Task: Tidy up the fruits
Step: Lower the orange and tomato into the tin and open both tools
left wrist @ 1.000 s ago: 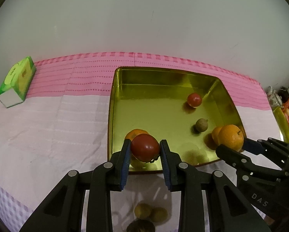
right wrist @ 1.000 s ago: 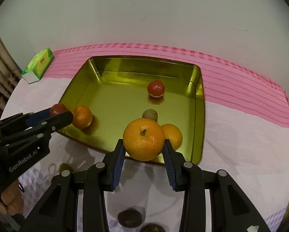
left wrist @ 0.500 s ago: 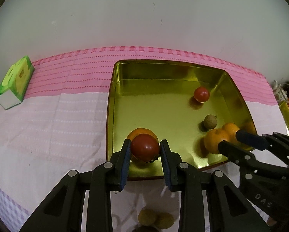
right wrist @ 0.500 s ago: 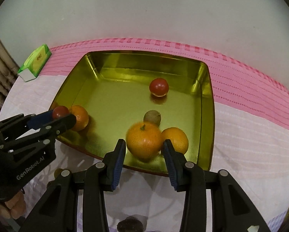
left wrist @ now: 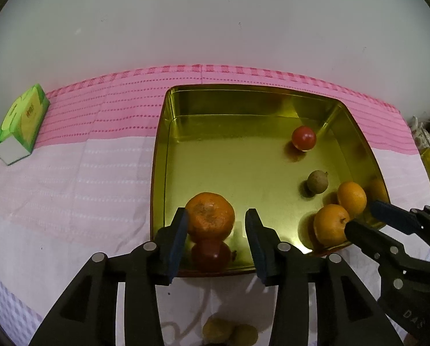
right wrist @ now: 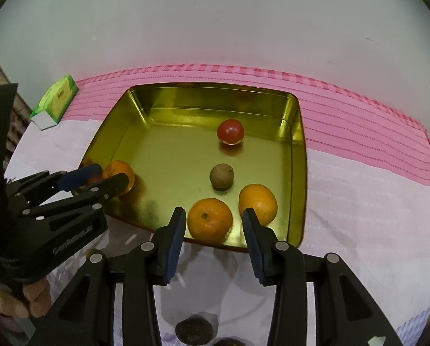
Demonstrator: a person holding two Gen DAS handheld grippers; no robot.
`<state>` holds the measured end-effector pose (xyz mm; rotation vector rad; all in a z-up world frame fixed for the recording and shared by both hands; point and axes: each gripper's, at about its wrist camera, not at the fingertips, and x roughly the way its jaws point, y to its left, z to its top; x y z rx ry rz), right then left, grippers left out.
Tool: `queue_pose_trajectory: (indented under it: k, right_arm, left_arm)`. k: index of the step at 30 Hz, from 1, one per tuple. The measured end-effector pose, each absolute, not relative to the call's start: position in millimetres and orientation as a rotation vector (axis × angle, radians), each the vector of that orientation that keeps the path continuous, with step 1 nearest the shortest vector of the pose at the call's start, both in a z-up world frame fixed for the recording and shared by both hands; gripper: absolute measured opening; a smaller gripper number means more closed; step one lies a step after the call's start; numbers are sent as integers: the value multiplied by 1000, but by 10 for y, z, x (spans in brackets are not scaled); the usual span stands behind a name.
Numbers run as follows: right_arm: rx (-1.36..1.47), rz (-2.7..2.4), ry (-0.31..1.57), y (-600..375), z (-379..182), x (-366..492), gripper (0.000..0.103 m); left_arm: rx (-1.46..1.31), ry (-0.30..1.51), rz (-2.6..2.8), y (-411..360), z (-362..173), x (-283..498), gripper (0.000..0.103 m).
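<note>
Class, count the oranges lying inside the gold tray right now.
3. One orange sits at the tray's near left, one lies between the open right gripper's fingers, and one is just right of it.

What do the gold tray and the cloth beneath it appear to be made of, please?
The gold tray looks like thin metal, probably tin, with a glossy gold finish: its walls and floor mirror the fruit. The cloth seems a woven fabric, matte, with pink bands, dotted stripes and soft wrinkles; the exact fibre cannot be told.

Left gripper (left wrist: 217, 238) and right gripper (right wrist: 213, 232) both gape, empty.
</note>
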<state>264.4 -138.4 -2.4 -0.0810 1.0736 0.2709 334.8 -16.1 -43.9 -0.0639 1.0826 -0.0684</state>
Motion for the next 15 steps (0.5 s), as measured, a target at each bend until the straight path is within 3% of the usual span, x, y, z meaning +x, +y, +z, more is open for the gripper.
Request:
queue_pose_trajectory:
  k: [15]
  right_arm:
    - [-67, 255, 1061, -1480, 52, 2474, 43]
  left_arm:
    - [-49, 1051, -56, -163, -249, 3166, 49]
